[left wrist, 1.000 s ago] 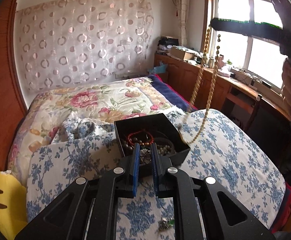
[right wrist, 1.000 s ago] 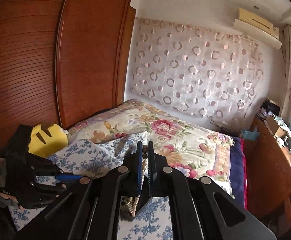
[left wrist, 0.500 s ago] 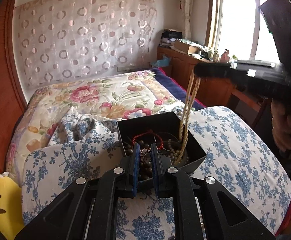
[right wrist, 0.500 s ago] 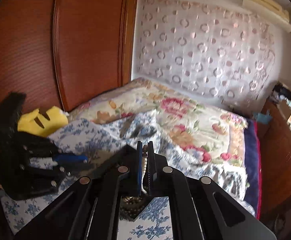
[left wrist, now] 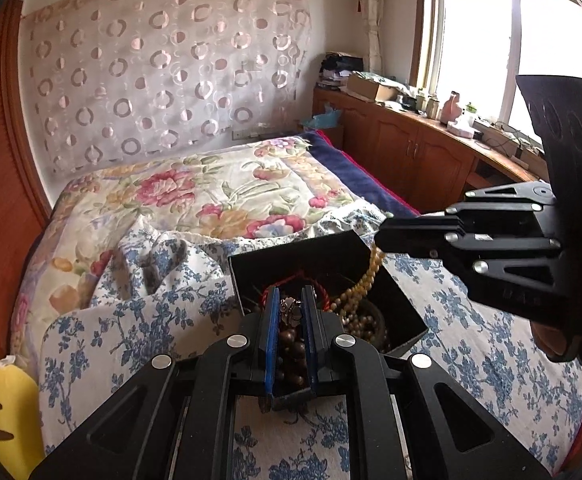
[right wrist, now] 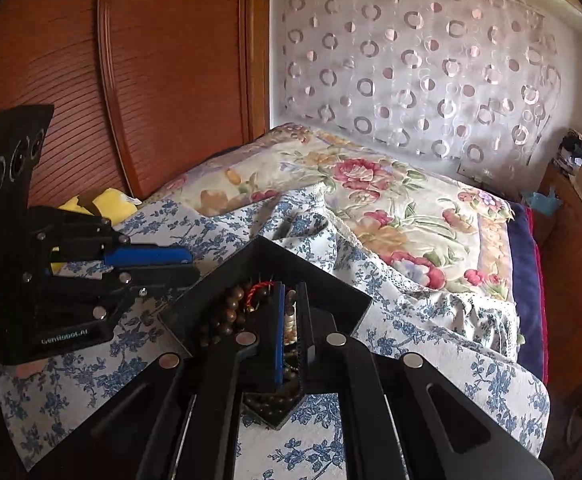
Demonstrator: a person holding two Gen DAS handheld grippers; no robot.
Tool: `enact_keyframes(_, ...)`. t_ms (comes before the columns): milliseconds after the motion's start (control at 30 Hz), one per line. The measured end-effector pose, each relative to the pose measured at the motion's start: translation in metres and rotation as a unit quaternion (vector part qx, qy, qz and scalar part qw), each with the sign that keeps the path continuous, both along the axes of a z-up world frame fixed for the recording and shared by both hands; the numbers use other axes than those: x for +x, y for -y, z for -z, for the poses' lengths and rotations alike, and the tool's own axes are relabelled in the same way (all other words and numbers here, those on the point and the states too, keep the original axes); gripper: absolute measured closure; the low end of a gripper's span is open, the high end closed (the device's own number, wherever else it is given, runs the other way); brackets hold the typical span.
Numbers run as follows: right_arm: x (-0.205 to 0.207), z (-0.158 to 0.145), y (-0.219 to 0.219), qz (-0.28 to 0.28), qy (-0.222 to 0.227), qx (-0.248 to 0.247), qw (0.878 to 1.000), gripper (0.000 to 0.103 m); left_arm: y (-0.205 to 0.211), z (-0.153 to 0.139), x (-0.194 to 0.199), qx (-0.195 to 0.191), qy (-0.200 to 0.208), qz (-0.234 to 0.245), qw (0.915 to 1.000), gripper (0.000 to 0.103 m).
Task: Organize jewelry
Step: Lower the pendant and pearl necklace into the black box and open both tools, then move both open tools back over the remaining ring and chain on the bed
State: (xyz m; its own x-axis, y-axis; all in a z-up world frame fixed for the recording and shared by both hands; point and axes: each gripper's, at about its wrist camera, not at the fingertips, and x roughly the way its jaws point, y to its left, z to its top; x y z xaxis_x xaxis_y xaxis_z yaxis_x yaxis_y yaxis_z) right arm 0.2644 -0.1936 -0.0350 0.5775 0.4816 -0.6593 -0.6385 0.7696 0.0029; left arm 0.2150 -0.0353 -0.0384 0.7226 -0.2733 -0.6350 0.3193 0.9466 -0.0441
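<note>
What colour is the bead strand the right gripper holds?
Pale yellow-tan bead strand, clearest in the left wrist view.

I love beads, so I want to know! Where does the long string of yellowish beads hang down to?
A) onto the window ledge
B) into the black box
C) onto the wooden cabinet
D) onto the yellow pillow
B: the yellowish bead string hangs from the right tool, and its lower part lies piled inside the black box on the flowered bedcover.

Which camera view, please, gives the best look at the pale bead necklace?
The left wrist view: the pale bead necklace hangs from the right gripper into the black box. The right wrist view shows only a few beads between its fingers.
</note>
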Motion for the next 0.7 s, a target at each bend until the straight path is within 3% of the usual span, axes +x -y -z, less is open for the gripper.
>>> enact_keyframes(167,-0.001,-0.002,0.008,0.008,0.002,0.007,1.0,0.087,0.005,0.0,0.009,0.003,0.001,0.002,1.0,0.093)
enact_keyframes(600,-0.015,0.014,0.04,0.046,-0.003,0.007,0.999,0.087,0.011,0.003,0.025,0.007,0.001,-0.001,1.0,0.093)
enact_keyframes(633,-0.017,0.016,0.042,0.049,-0.005,0.007,0.999,0.087,0.012,0.003,0.025,0.007,0.001,-0.001,1.0,0.092)
enact_keyframes(700,-0.022,0.019,0.047,0.053,-0.007,0.008,0.999,0.087,0.011,0.002,0.025,0.007,0.002,-0.002,1.0,0.071)
